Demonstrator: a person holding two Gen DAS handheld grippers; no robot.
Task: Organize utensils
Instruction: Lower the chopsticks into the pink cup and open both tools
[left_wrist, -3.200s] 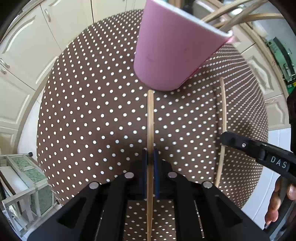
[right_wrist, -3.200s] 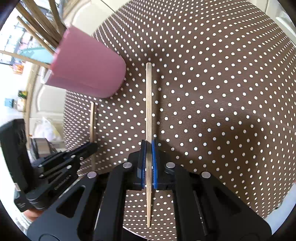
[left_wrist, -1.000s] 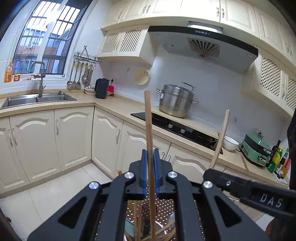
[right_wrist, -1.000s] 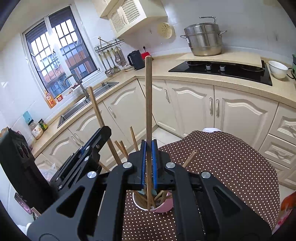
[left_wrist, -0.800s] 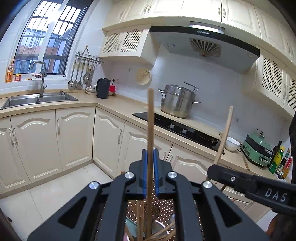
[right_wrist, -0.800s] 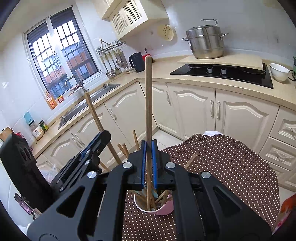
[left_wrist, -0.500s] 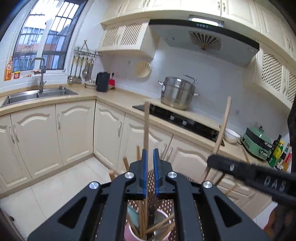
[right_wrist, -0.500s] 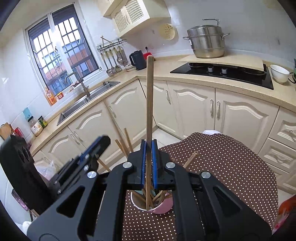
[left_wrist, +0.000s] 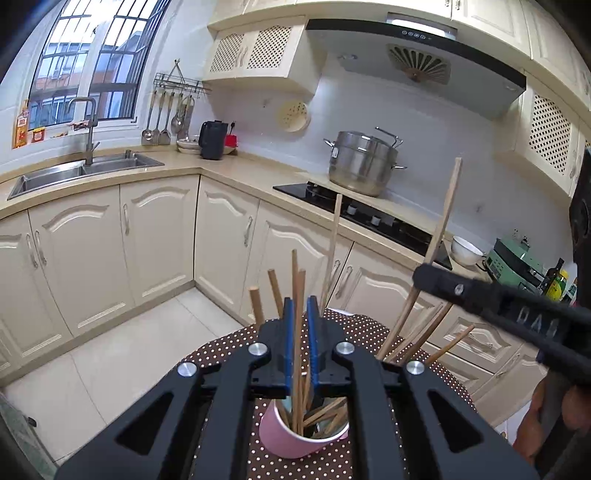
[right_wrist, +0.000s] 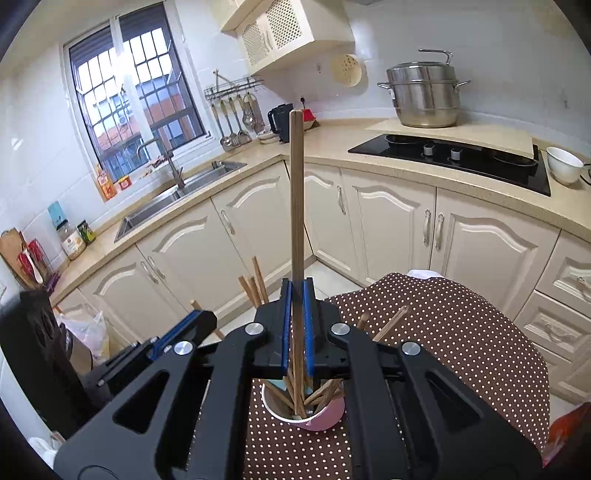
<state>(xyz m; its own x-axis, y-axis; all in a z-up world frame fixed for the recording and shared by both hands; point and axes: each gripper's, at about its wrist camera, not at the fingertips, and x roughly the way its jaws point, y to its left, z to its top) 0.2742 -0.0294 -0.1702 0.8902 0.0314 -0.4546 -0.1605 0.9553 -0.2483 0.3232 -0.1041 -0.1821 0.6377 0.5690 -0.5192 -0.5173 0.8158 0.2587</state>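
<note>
A pink cup (left_wrist: 295, 445) holding several wooden chopsticks stands on the brown dotted table (left_wrist: 365, 332). My left gripper (left_wrist: 299, 314) hangs over the cup, its blue pads slightly apart; a chopstick (left_wrist: 294, 280) stands loose between them, its lower end in the cup. My right gripper (right_wrist: 296, 295) is shut on an upright chopstick (right_wrist: 296, 192) whose lower end reaches into the pink cup (right_wrist: 321, 419). In the left wrist view the right gripper (left_wrist: 424, 271) shows at the right holding that chopstick (left_wrist: 445, 210).
The round table (right_wrist: 461, 332) has a brown cloth with white dots. Cream kitchen cabinets (left_wrist: 159, 236), a sink (left_wrist: 85, 171), a black cooktop (right_wrist: 454, 155) and a steel pot (left_wrist: 360, 162) lie beyond. The left gripper (right_wrist: 184, 332) shows at the left of the right wrist view.
Both grippers swung from facing the table to upright above the cup. The left gripper's pads parted and its chopstick dropped lower into the cup. The right chopstick stays gripped.
</note>
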